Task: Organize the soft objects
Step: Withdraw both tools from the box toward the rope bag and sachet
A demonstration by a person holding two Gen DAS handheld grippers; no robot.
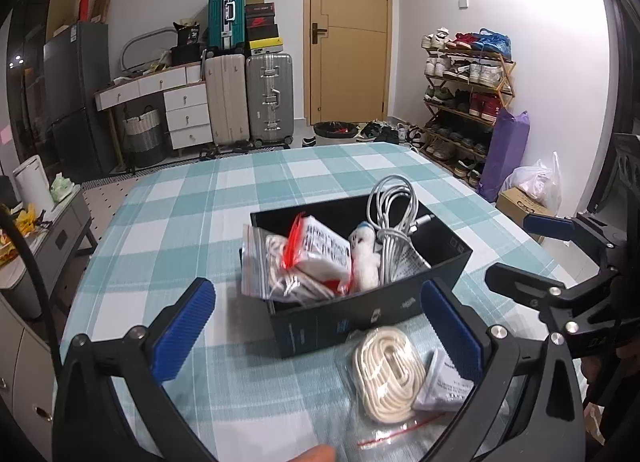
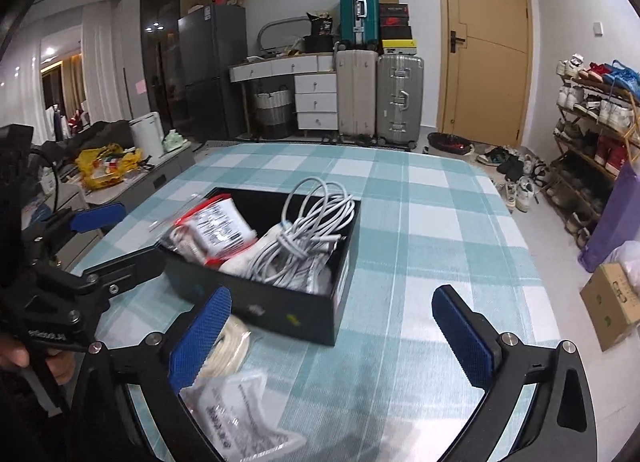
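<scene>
A black box [image 1: 360,314] [image 2: 296,318] stands on the checked tablecloth. It holds red-sealed zip bags [image 1: 316,258] [image 2: 216,226], a white plush toy [image 1: 366,258] and a coiled grey cable [image 1: 390,218] [image 2: 304,230]. In front of the box lies a clear bag with a cream rope coil [image 1: 386,374] [image 2: 228,350], and a small printed packet [image 1: 444,382] [image 2: 240,418] lies against it. My left gripper [image 1: 316,294] [image 2: 120,242] is open, its blue pads straddling the box's near wall and the rope bag, gripping nothing. My right gripper [image 2: 332,298] [image 1: 520,250] is open and empty just right of the bag.
The table [image 2: 440,222] ends at a far edge and drops off on both sides. A grey side cabinet [image 1: 60,230] with clutter stands left. A cardboard box [image 2: 612,302] and a shoe rack [image 2: 592,134] are on the right, suitcases [image 1: 248,98] and a door [image 1: 348,30] behind.
</scene>
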